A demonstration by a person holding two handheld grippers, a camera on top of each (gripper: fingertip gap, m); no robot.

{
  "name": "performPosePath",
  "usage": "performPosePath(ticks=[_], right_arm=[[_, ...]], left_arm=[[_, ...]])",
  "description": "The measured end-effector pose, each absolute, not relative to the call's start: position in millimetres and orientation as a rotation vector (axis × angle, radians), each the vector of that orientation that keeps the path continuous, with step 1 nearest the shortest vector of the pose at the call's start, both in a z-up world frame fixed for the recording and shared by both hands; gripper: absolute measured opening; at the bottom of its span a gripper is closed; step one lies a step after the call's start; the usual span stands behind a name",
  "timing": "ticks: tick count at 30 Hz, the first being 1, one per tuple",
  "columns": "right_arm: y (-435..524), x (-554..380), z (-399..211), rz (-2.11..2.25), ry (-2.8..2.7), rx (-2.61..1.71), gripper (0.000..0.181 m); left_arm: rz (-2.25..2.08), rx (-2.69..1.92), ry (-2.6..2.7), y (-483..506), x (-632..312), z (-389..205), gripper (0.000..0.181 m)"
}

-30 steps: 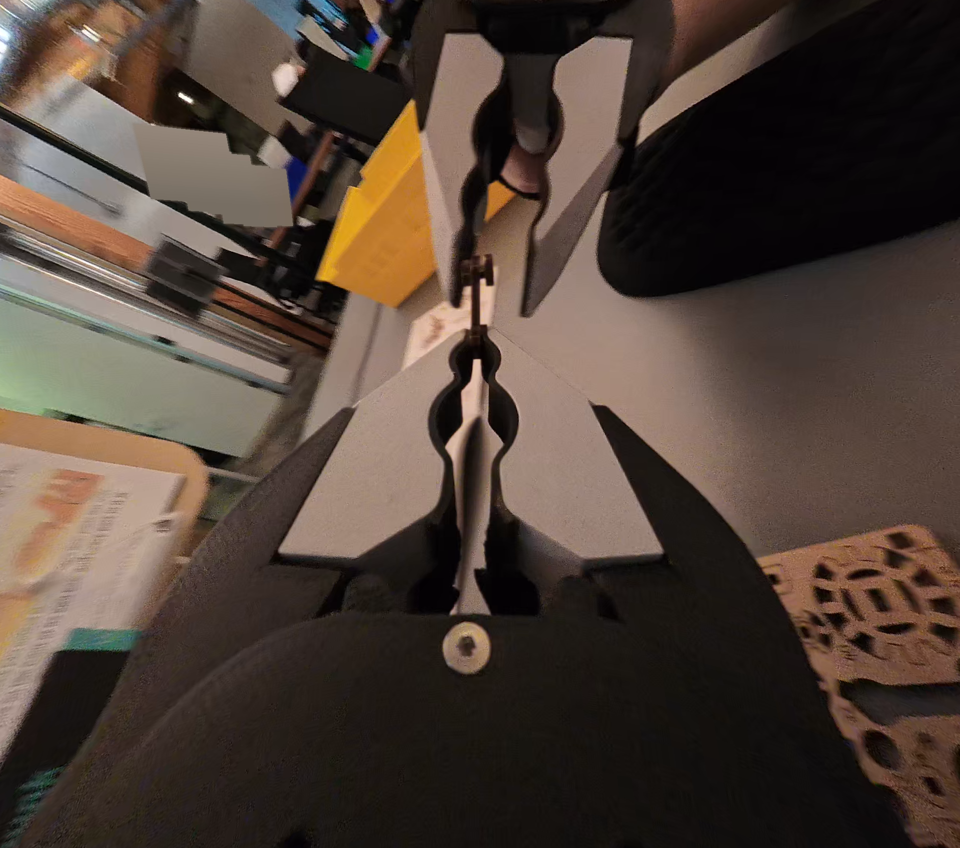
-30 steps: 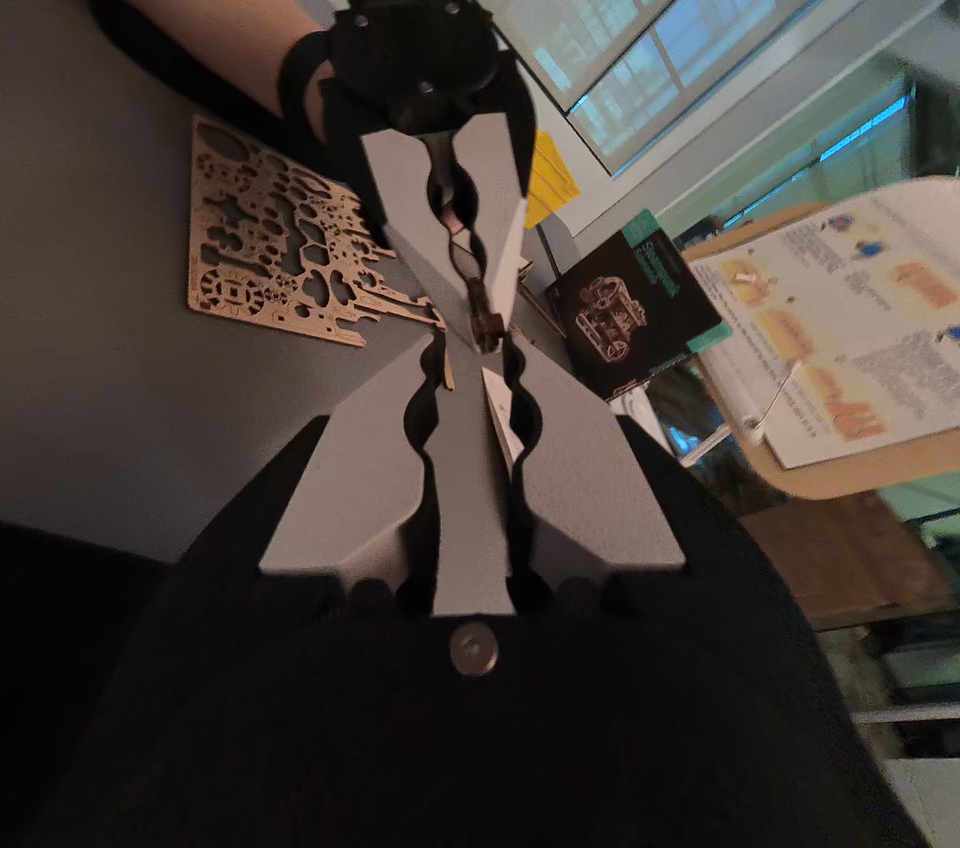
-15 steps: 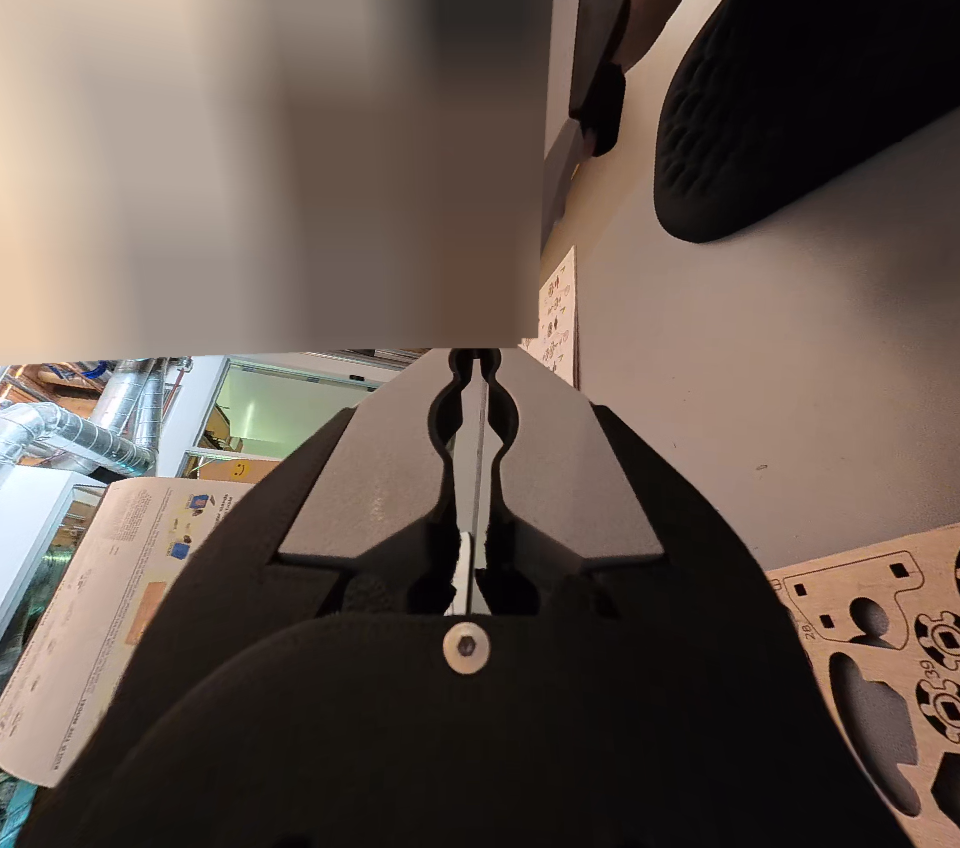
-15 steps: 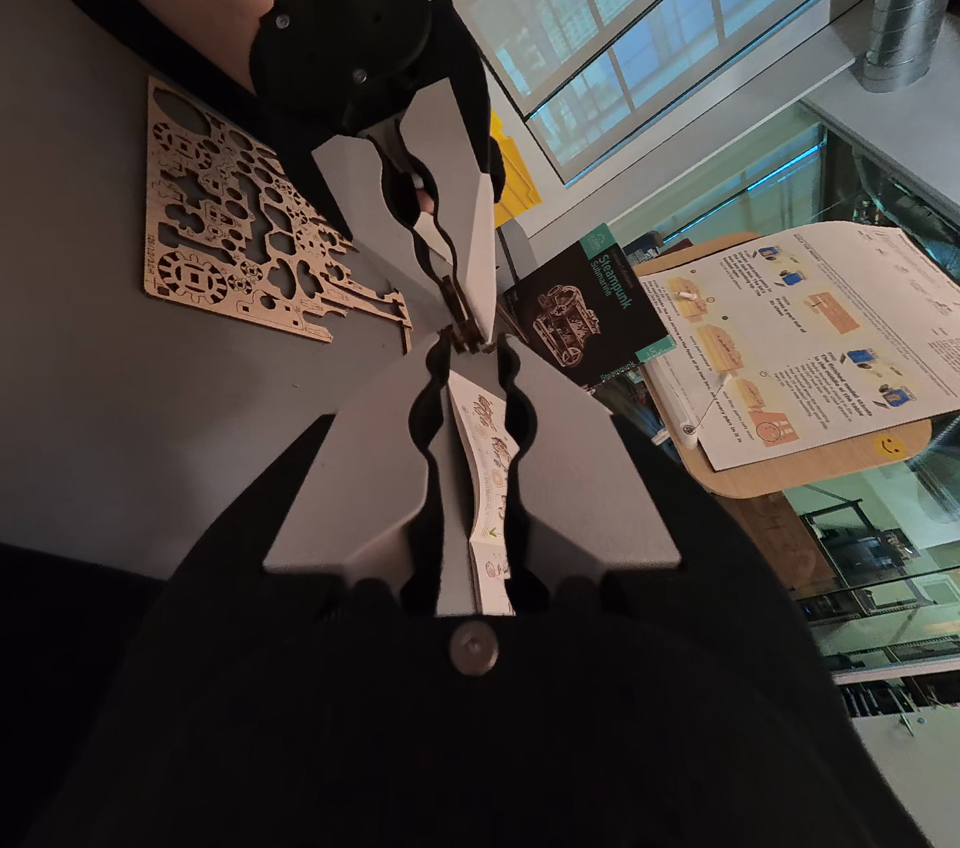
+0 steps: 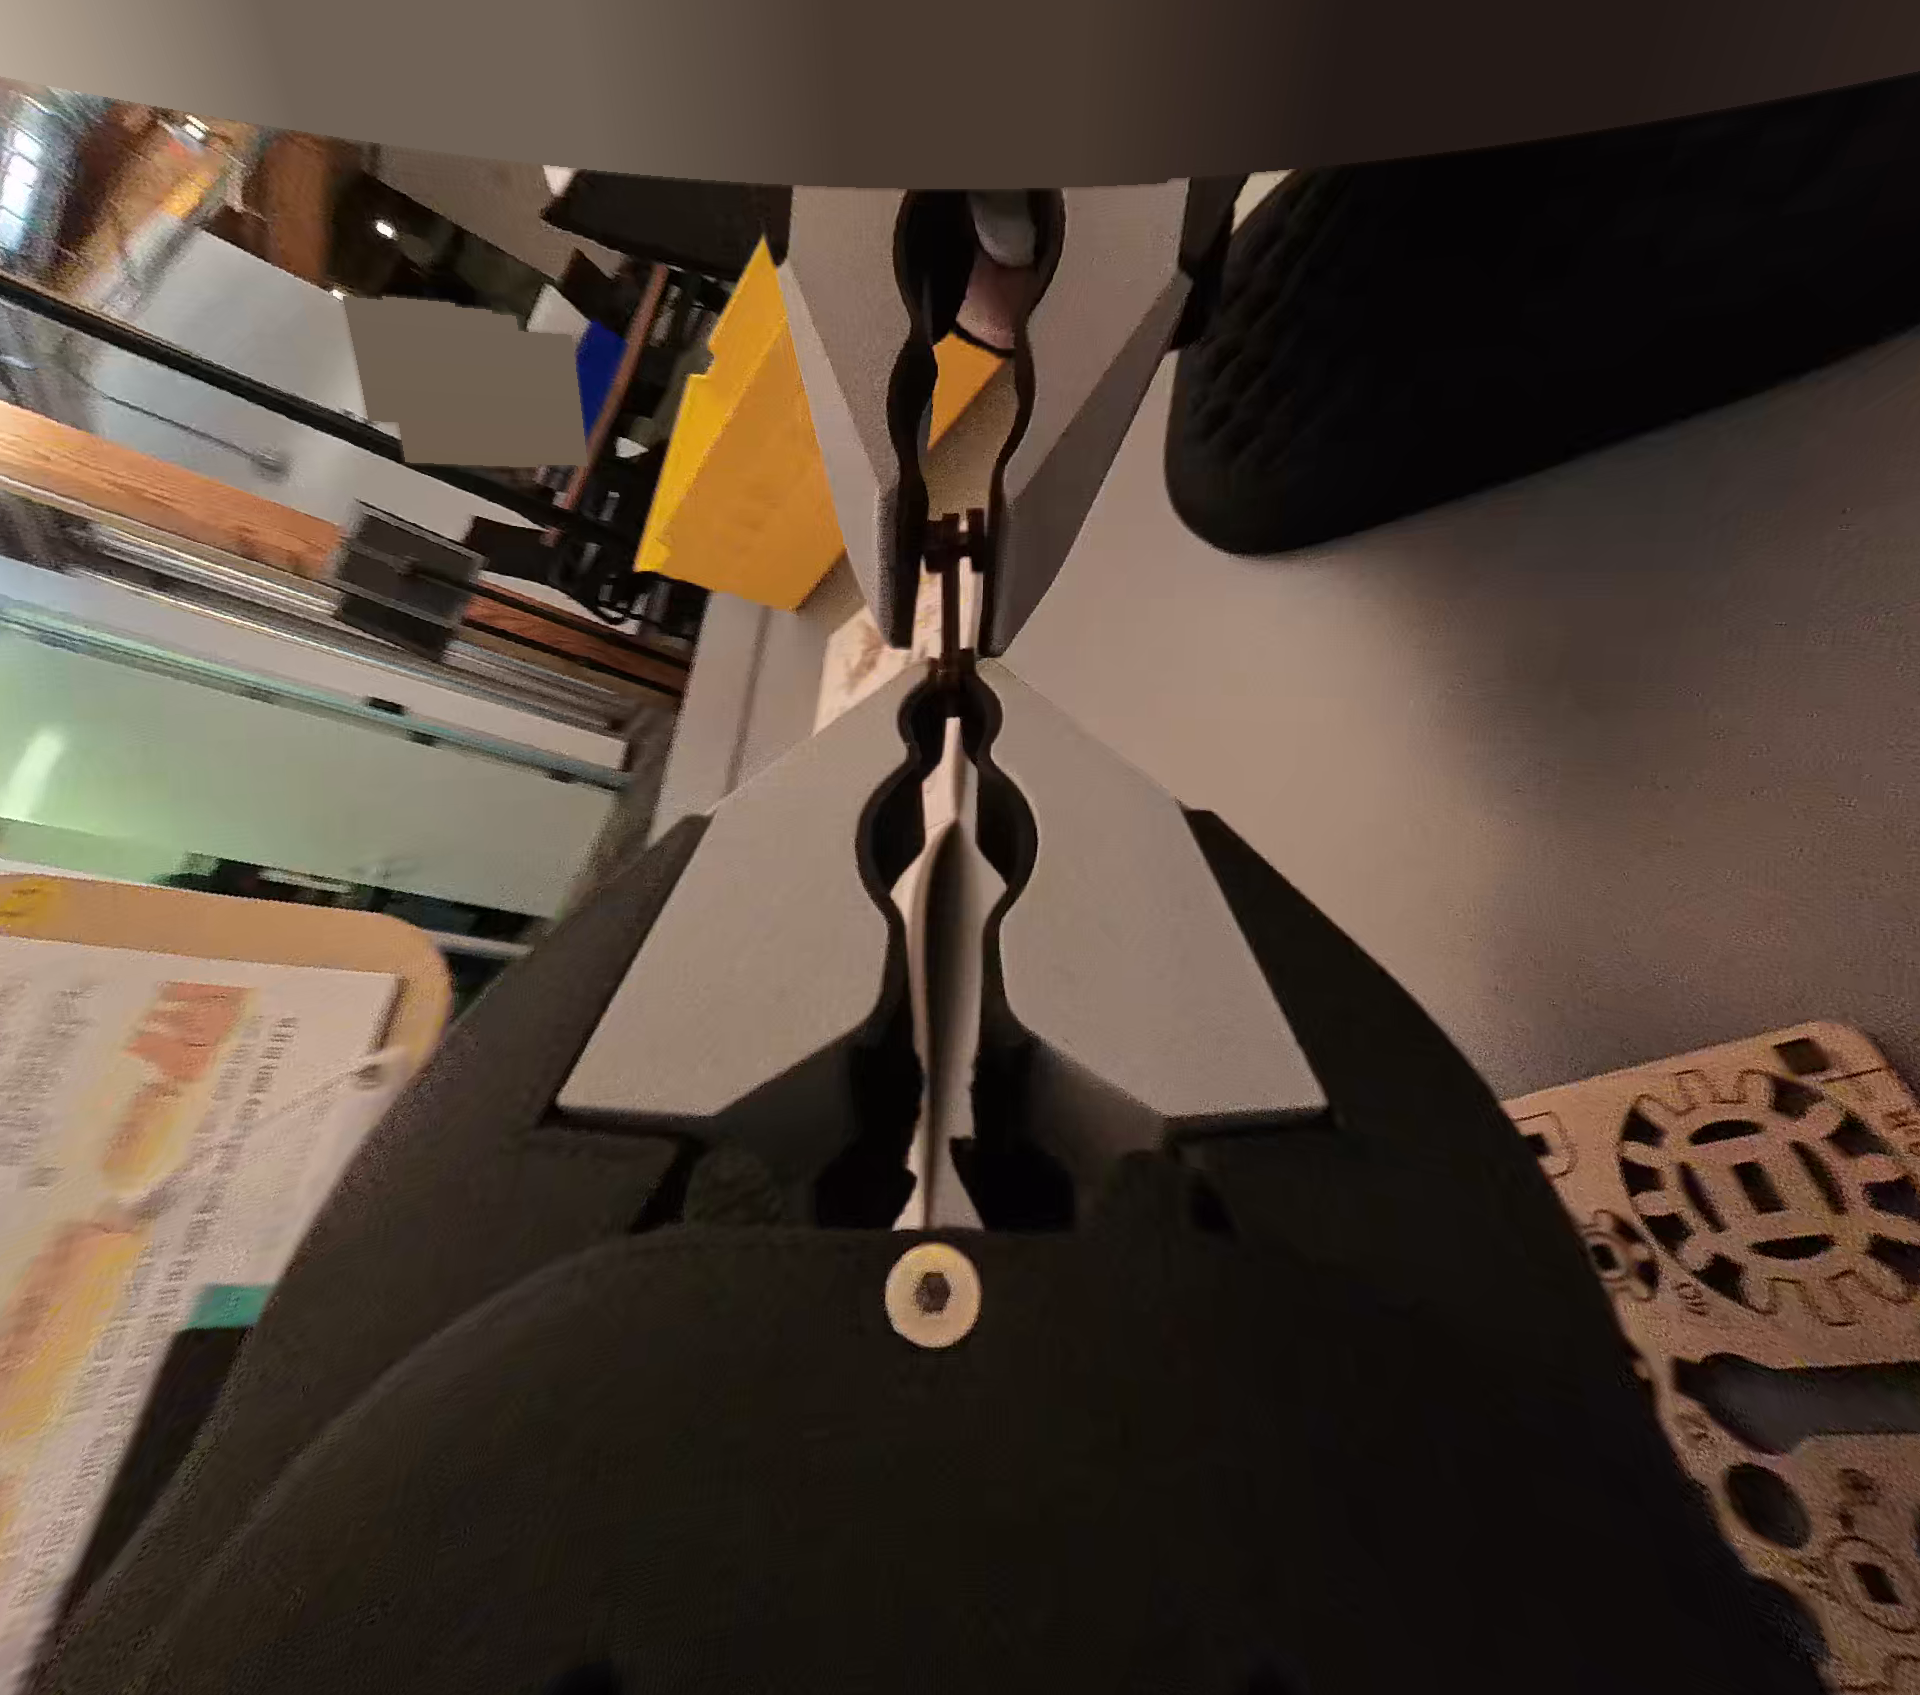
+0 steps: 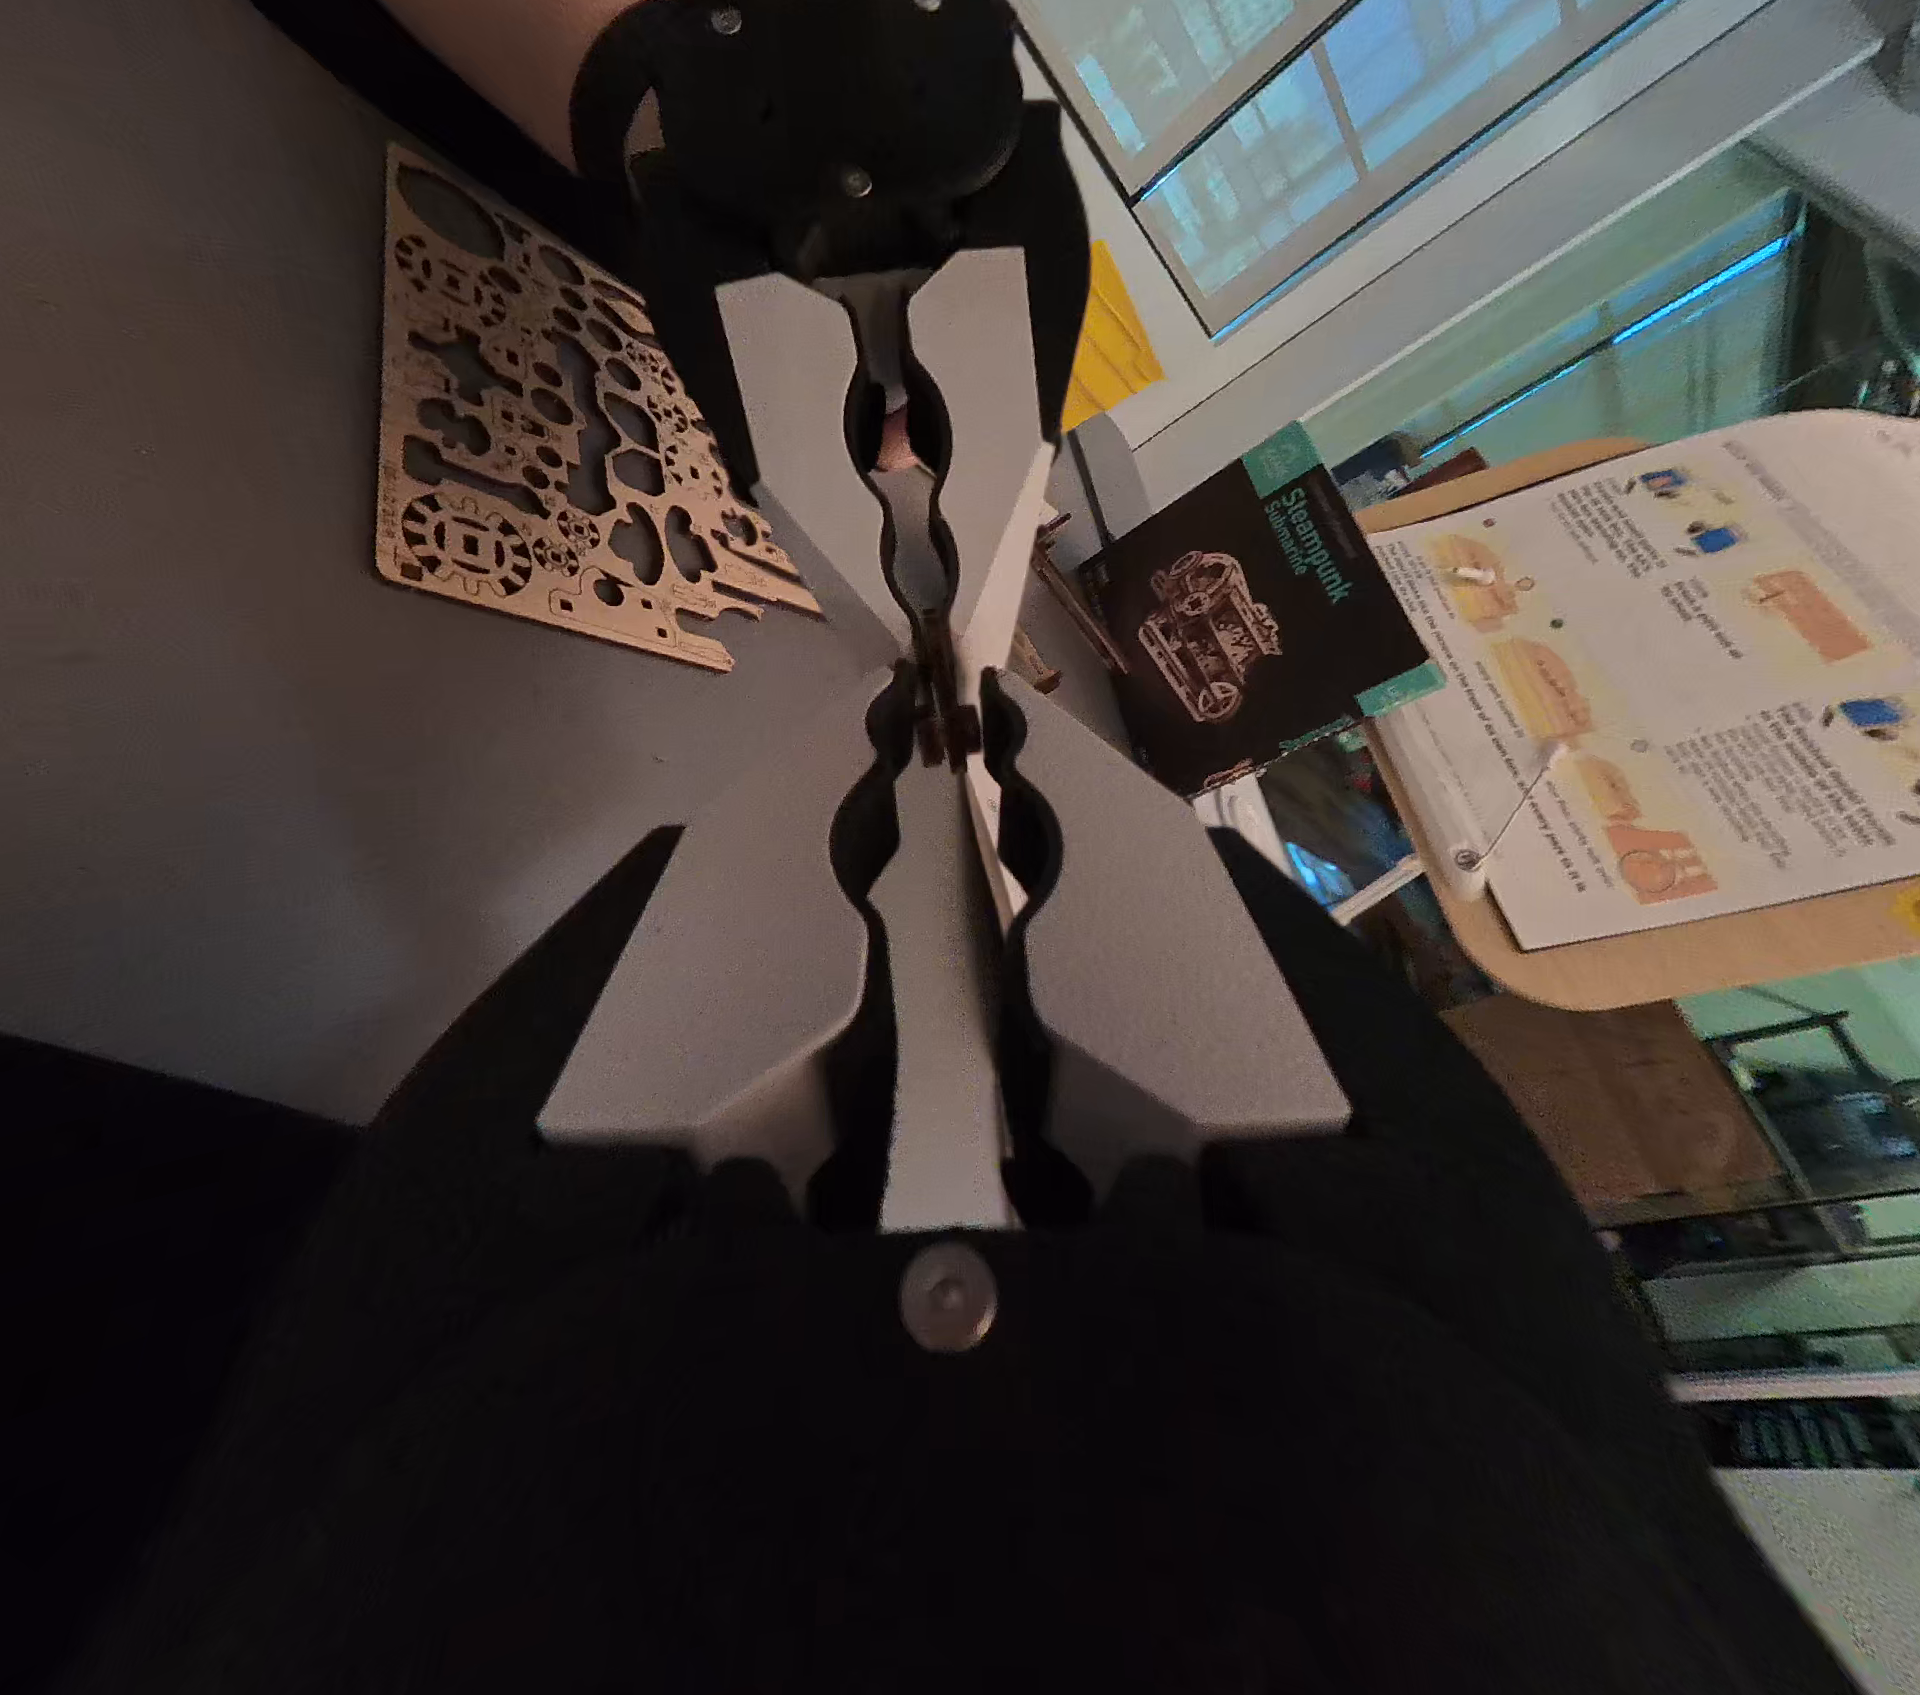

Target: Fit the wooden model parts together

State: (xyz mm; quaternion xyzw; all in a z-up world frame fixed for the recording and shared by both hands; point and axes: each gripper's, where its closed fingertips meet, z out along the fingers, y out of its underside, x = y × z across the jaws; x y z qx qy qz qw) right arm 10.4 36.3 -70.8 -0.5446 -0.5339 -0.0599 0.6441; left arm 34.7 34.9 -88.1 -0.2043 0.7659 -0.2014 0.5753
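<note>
A small dark wooden model part [image 5: 953, 596] is held in the air between my two grippers, which face each other tip to tip above the grey table [image 5: 1455, 762]. My left gripper [image 5: 951, 671] is shut on the part's thin stem. My right gripper [image 6: 940, 695] has its jaws closed in on the wider cross-shaped end [image 6: 943, 723]. In the left wrist view the right gripper [image 5: 945, 622] comes down from the top. In the right wrist view the left gripper [image 6: 928, 615] does the same. I cannot tell whether this is one part or two joined.
A laser-cut wooden parts sheet [image 6: 499, 502] lies flat on the table and also shows in the left wrist view [image 5: 1766, 1250]. A black kit box [image 6: 1247, 627], a clipboard with an instruction sheet [image 6: 1662, 689] and a yellow bin [image 5: 748, 482] stand at the table's far side. A black padded object [image 5: 1507, 357] lies nearby. My left and right fingertips are right by each other.
The left gripper swung away and came back in line with the right gripper. The right gripper's jaws have narrowed around the part's wider end.
</note>
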Motion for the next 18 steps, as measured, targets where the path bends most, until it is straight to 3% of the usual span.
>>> performPosePath(ticks=[9,14,16,18], right_arm=[[40,14,-77,0.194,-1.103,-1.47,0.008],[48,17,-80,0.407,-0.96,-1.585,0.01],[56,25,-75,0.355,-0.908,-1.558,0.024],[57,32,-73,0.288,-0.911,-1.548,0.026]], left_arm=[[-0.804,-0.742,1.863,33,34,-95,0.0],[-0.783,-0.802,1.858,41,36,-97,0.0],[-0.834,-0.838,1.846,42,37,-95,0.0],[-0.869,-0.871,1.826,44,37,-91,0.0]])
